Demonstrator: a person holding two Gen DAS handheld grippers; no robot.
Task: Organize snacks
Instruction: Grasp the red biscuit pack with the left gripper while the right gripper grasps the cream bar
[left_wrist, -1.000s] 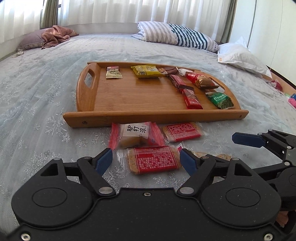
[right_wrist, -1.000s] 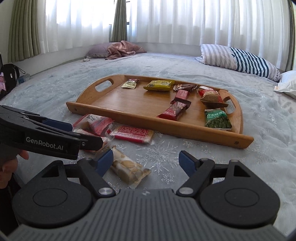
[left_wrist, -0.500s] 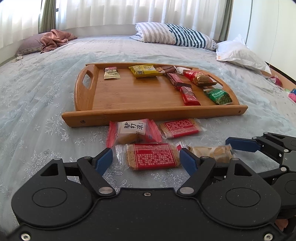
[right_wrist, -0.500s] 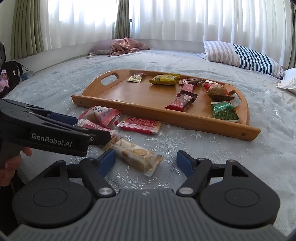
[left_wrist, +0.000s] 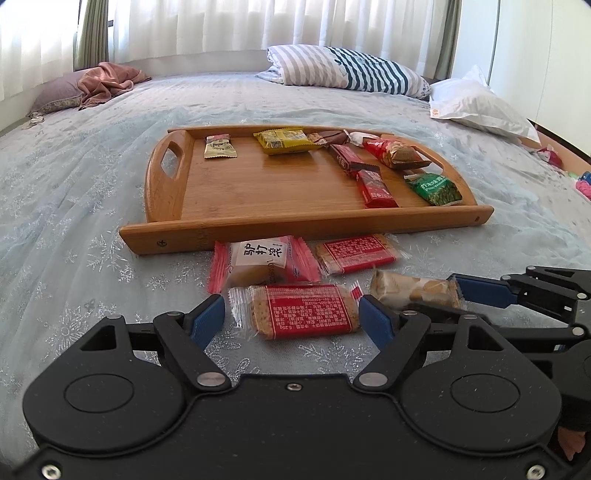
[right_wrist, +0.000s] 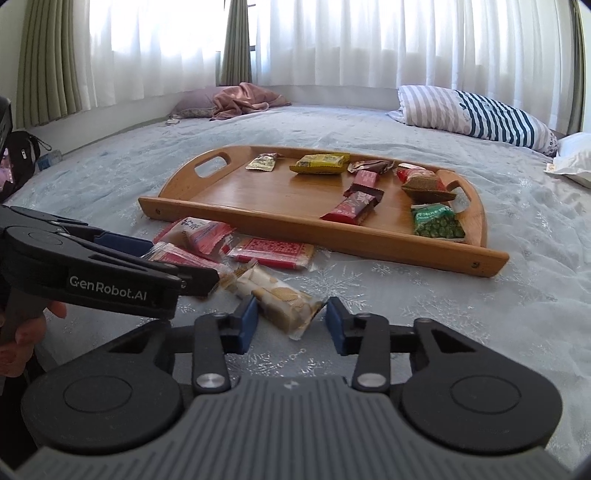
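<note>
Only from the right wrist: a hand (right_wrist: 22, 332) gripping the left tool's handle. Right gripper (right_wrist: 290, 319) closing around the clear-wrapped biscuit pack (right_wrist: 284, 299) on the bedspread (right_wrist: 480, 314), near the wooden tray (right_wrist: 369, 243). Left gripper (left_wrist: 291, 314) wide, straddling the red-labelled cracker pack (left_wrist: 304, 310), not pinching.

Bright daylight through sheer curtains (right_wrist: 369, 40), blown out there; soft shadows; sharp focus; strong fisheye bending and dark corners.
</note>
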